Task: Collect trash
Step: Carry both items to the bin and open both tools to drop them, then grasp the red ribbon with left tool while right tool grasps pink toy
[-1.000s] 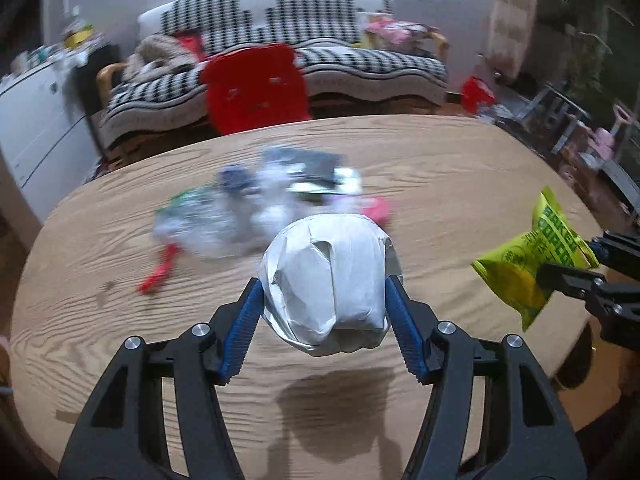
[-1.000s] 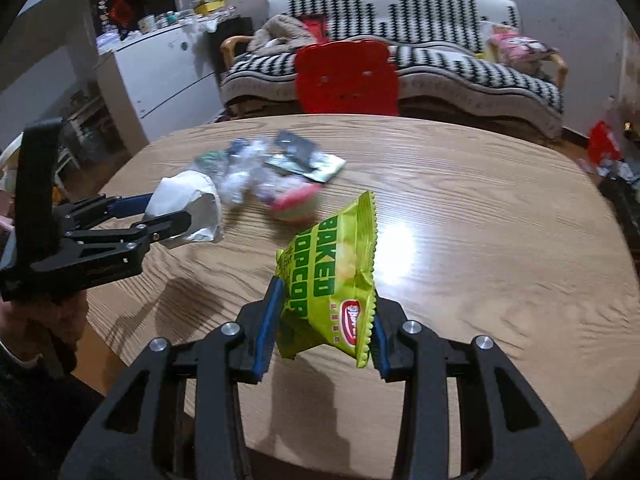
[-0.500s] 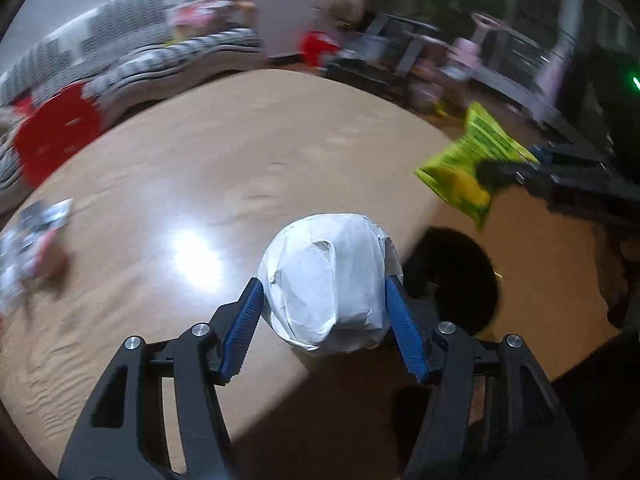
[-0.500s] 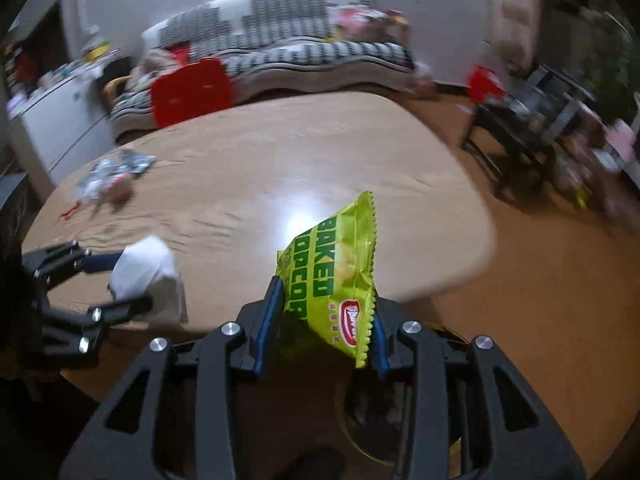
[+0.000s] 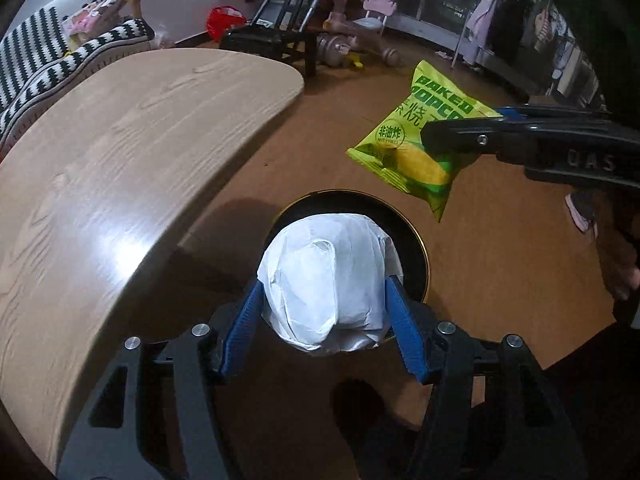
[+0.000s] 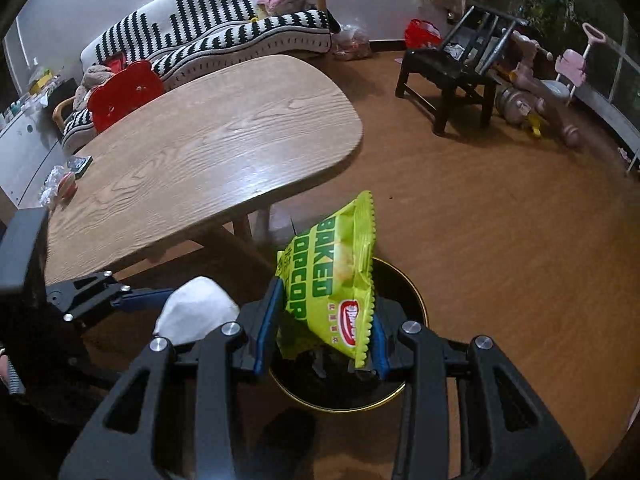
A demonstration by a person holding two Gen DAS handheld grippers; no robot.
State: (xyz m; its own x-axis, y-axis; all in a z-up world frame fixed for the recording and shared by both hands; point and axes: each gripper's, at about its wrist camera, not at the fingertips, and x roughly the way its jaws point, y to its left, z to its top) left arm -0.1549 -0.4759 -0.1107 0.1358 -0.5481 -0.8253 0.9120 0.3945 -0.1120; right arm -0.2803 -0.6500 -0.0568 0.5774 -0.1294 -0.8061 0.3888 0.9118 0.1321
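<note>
My left gripper (image 5: 324,312) is shut on a crumpled white paper wad (image 5: 328,280) and holds it over a round black bin with a gold rim (image 5: 416,236) on the floor. My right gripper (image 6: 322,332) is shut on a green baked-popcorn bag (image 6: 332,292) above the same bin (image 6: 412,300). In the left wrist view the bag (image 5: 424,144) hangs beyond and right of the bin. In the right wrist view the wad (image 6: 196,308) is left of the bag. More trash (image 6: 64,180) lies at the table's far left.
The wooden table (image 6: 200,152) stands left of the bin, its edge close (image 5: 120,160). A black chair (image 6: 452,64) and pink ride-on toys (image 6: 552,88) stand to the right. A striped sofa (image 6: 224,32) and a red chair (image 6: 124,96) are behind the table.
Both grippers have swung right, away from the table and down over the bin on the floor, each still holding its item.
</note>
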